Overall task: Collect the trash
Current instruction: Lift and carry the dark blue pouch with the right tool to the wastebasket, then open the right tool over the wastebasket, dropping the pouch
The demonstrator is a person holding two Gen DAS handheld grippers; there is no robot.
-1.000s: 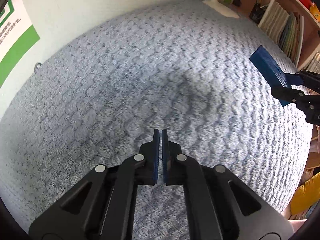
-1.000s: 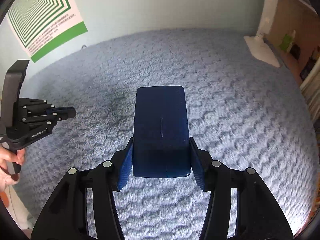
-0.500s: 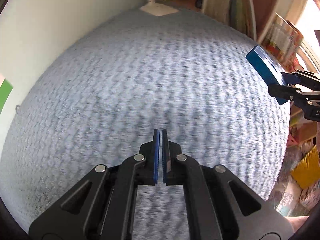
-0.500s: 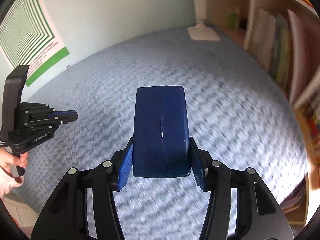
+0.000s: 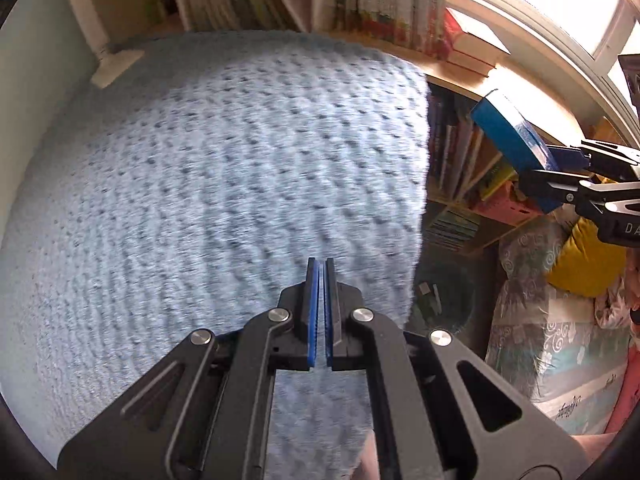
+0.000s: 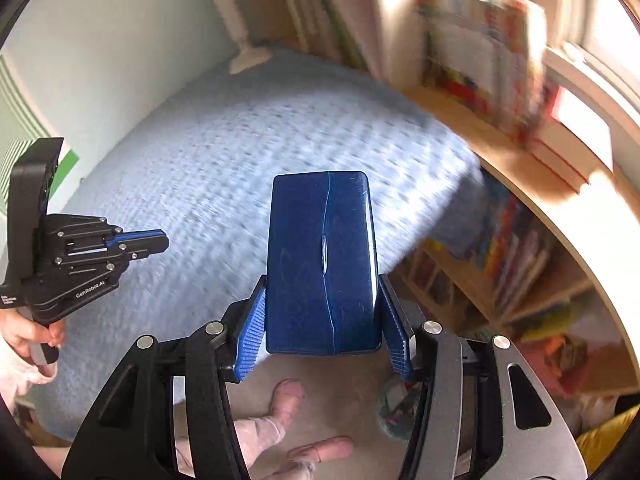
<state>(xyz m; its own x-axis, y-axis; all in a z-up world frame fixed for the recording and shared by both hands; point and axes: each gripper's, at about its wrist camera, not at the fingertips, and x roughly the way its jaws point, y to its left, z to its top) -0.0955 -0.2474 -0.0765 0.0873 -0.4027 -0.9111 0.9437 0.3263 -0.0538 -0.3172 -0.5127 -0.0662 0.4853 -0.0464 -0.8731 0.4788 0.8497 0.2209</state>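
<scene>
Blue packet (image 6: 322,264) sits clamped in right gripper (image 6: 324,320), long axis toward twelve o'clock; dark bin (image 5: 440,300), perhaps, at five o'clock; left gripper (image 5: 319,312) closed empty.

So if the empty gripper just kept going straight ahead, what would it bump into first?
Probably the fuzzy blue blanket. The shut left gripper points across it, near its right edge, with nothing in between. The view is blurry, so depth is a guess.
</scene>
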